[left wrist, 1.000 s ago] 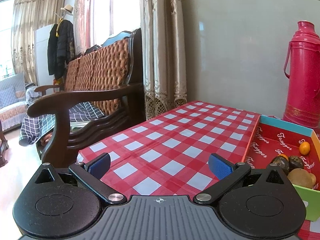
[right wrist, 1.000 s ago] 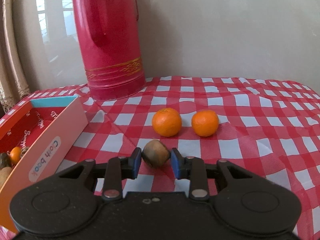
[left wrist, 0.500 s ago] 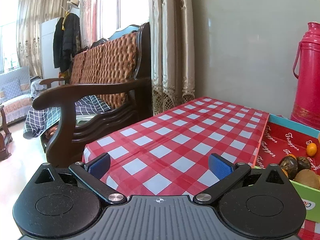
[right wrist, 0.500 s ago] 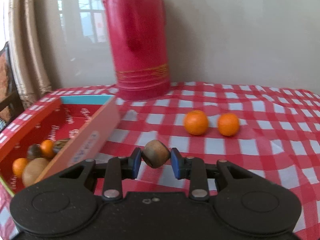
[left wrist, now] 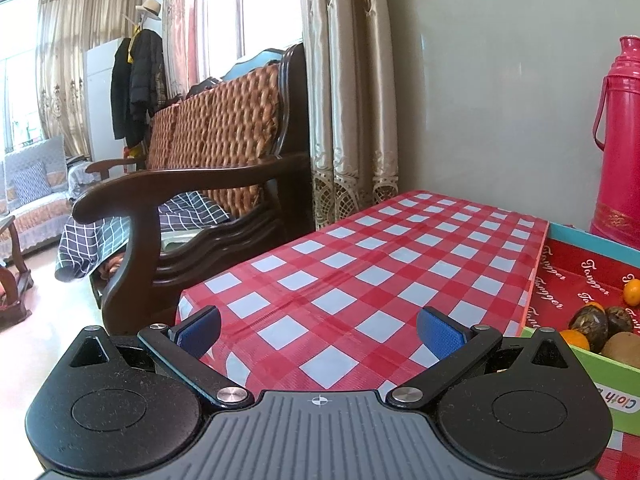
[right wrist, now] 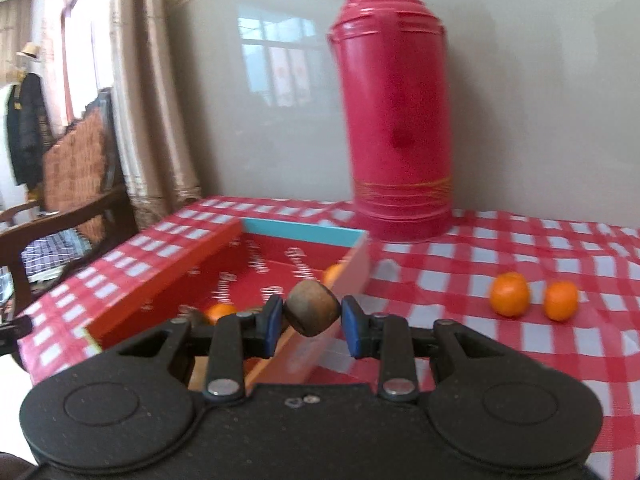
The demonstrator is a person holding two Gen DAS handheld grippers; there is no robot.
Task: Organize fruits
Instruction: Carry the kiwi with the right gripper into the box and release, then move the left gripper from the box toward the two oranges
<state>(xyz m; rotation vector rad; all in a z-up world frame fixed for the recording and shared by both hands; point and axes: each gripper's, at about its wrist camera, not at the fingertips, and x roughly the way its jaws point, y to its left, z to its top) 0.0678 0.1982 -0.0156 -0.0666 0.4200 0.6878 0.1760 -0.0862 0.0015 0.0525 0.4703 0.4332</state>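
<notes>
My right gripper [right wrist: 311, 318] is shut on a brown kiwi [right wrist: 312, 307] and holds it above the near right wall of the red-lined box [right wrist: 176, 280]. The box holds small oranges and dark fruits; it also shows in the left wrist view [left wrist: 576, 276] with an orange [left wrist: 632, 294], dark fruits [left wrist: 590, 326] and a kiwi [left wrist: 622, 350]. Two oranges [right wrist: 510, 294] [right wrist: 561, 301] lie on the checked cloth right of the box. My left gripper [left wrist: 318, 330] is open and empty over the table's left end.
A tall red thermos [right wrist: 396, 128] stands behind the box by the wall. The red-and-white checked table [left wrist: 360, 272] ends at its left edge near a wooden armchair [left wrist: 192, 184]. Curtains [left wrist: 352, 100] hang behind.
My right gripper has carried the kiwi left, from beside the two oranges to over the box. My left gripper has drifted slightly left and stayed open.
</notes>
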